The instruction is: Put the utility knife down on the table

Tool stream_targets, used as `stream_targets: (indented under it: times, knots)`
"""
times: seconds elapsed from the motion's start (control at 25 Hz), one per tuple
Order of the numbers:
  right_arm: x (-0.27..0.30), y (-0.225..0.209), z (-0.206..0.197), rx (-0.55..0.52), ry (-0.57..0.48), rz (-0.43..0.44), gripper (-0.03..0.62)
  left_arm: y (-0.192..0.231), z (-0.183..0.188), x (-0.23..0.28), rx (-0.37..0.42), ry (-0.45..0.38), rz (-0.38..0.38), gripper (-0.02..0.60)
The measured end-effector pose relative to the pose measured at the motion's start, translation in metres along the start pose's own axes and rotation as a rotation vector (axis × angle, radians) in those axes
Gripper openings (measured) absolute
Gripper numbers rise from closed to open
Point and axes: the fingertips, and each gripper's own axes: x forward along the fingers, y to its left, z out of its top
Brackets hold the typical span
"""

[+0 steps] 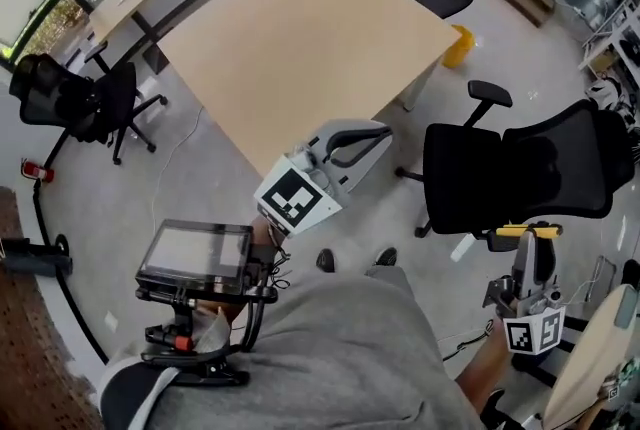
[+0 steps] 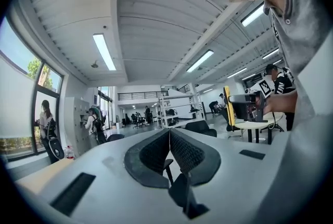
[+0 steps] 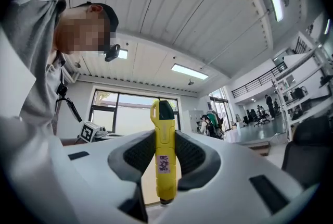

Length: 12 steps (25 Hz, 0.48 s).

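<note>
Yellow utility knife (image 3: 164,165) stands upright, clamped in my right gripper (image 3: 165,138), low beside my body and well apart from the table (image 1: 300,38). My left gripper (image 2: 169,134) is closed, empty. Next, I judge: carry it over the tabletop, lower, release.

I see the pale wooden table (image 1: 300,48) on the grey floor (image 1: 130,208); a black office chair (image 1: 520,173) stands near the table's right side, a yellow bin (image 1: 458,46) just beside it.
</note>
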Motion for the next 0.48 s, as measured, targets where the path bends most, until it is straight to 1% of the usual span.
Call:
stream_targets:
  times: [0.08,0.2,0.28,0.36,0.48]
  knots:
    - [0.023,-0.006,0.006,0.013,0.007,0.044,0.117,0.015,0.008,0.000,0.002,0.015,0.039,0.006]
    - [0.053,-0.038,0.002,0.044,0.006,0.113,0.117,0.032,0.009,0.021,0.019,0.048,0.104,0.006]
    - [0.070,-0.051,0.003,0.048,-0.001,0.159,0.117,0.041,0.012,0.027,0.027,0.047,0.147,0.006]
    - [0.083,-0.068,0.003,0.053,-0.019,0.198,0.117,0.045,0.011,0.036,0.037,0.055,0.185,0.006]
    - [0.098,-0.101,0.000,0.066,-0.039,0.255,0.117,0.045,0.006,0.064,0.063,0.079,0.228,0.006]
